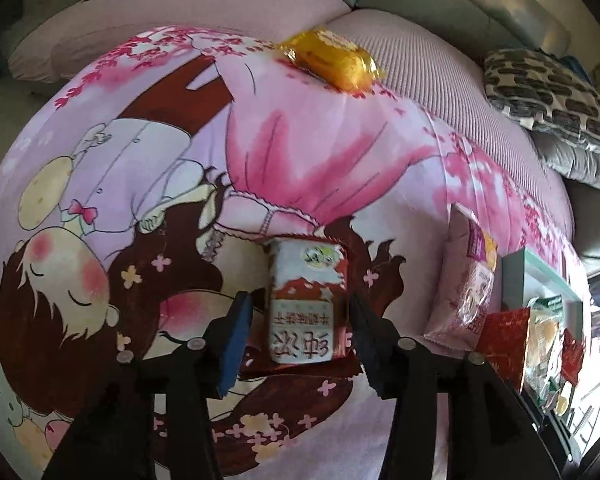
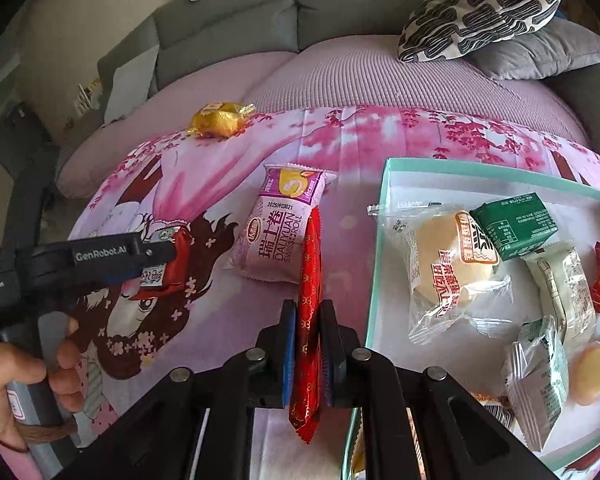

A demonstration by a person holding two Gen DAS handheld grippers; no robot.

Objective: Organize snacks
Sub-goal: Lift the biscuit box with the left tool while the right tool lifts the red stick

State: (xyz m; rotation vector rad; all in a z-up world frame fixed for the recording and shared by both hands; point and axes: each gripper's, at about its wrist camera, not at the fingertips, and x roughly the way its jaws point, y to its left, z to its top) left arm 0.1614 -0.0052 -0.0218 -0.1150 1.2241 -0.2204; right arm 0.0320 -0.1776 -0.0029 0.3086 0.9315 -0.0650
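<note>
The left gripper (image 1: 300,316) is open wide around a red and white snack pack (image 1: 306,300) on the blanket (image 1: 140,160). The right gripper (image 2: 308,344) pinches a thin red packet (image 2: 310,280). To its right, the box (image 2: 380,240) already holds several snacks. Ahead, a pink roll pack (image 2: 282,232) and a gold snack (image 2: 220,120) are left out.

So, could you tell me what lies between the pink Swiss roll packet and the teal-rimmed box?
In the right wrist view, the flat red foil packet gripped by the right gripper stands between the pink Swiss roll packet and teal-rimmed box.
</note>
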